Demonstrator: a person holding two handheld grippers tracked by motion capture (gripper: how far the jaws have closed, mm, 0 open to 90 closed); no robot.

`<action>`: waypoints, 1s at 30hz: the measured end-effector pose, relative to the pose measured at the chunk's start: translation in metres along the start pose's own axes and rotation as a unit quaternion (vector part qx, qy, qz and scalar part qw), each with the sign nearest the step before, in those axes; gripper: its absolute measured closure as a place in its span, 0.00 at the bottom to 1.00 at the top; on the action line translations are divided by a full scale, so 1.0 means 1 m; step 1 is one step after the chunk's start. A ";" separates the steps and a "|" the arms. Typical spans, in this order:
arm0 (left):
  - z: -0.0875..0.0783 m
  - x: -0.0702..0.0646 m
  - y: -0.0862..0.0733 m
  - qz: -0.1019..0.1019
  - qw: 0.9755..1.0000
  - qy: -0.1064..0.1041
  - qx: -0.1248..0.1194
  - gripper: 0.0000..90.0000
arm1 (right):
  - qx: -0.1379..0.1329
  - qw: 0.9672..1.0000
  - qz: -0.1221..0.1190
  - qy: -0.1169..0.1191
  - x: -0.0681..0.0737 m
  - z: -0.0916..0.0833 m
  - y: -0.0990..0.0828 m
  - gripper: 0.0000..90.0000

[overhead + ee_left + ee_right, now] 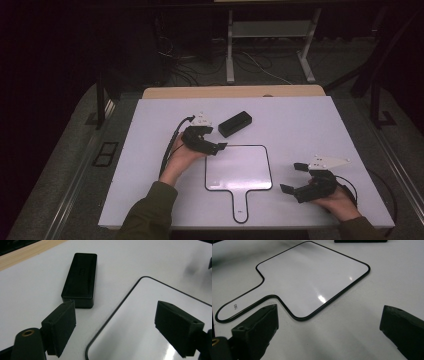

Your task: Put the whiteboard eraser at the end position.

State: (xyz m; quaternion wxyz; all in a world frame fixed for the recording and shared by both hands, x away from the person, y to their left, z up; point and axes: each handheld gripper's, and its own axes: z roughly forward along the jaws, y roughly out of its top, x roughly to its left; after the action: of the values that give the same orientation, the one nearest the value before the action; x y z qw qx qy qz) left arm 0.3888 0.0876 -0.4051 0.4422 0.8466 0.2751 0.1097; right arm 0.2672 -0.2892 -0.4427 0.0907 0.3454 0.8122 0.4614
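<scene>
Dim floor, cables and metal frame legs (230,47) lie beyond the far edge of a white table (310,130), which has a wooden strip (232,92) along that edge.

Toward the near edge, about midway across, a white paddle-shaped board (238,167) with a thin black rim lies flat, its handle pointing at the near edge. A black box (235,123) lies just past the board's far left corner, apart from it, with its long side set askew to the table's edges.

The left gripper (218,147) hovers at the board's far left corner, with the box just beyond it. In the left gripper view its jaws stand apart with nothing between them: the left one is near the box's (80,280) close end and the right one is over the board (150,322). It is released and holds nothing.

The right gripper (293,176) sits near the table's near right corner, just right of the board, pointing left toward it. In the right gripper view its jaws are spread wide over bare table, with the board (312,277) ahead and the handle at the left; it too is released and grips nothing.
</scene>
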 end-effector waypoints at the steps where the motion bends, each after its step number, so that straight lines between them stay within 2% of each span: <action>1: -0.002 -0.001 -0.002 -0.002 1.000 -0.001 -0.003 0.18 | 0.000 1.000 0.001 0.000 0.000 0.000 0.000 0.01; 11: -0.015 -0.010 -0.018 -0.009 1.000 0.001 -0.001 0.16 | 0.000 1.000 0.001 -0.004 -0.001 0.000 -0.001 0.01; 18: -0.026 -0.020 -0.029 -0.010 1.000 0.003 -0.014 0.14 | 0.000 1.000 -0.001 -0.005 -0.001 0.000 0.000 0.01; 23: -0.035 -0.024 -0.039 -0.016 0.999 0.018 -0.029 0.07 | -0.001 1.000 -0.001 -0.006 -0.001 -0.001 0.000 0.01; 26: -0.041 -0.026 -0.046 -0.025 0.999 0.026 -0.030 0.00 | -0.002 1.000 -0.001 -0.005 -0.001 -0.001 0.000 0.01; 30: -0.050 -0.030 -0.056 -0.029 0.999 0.031 -0.034 0.00 | -0.002 1.000 -0.001 -0.006 -0.001 -0.001 0.000 0.01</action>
State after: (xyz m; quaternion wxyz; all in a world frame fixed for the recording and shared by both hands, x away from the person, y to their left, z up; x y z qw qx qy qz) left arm 0.3223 0.1308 -0.4192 0.4650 0.8189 0.3091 0.1329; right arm 0.2673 -0.2909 -0.4424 0.0964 0.3470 0.8112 0.4607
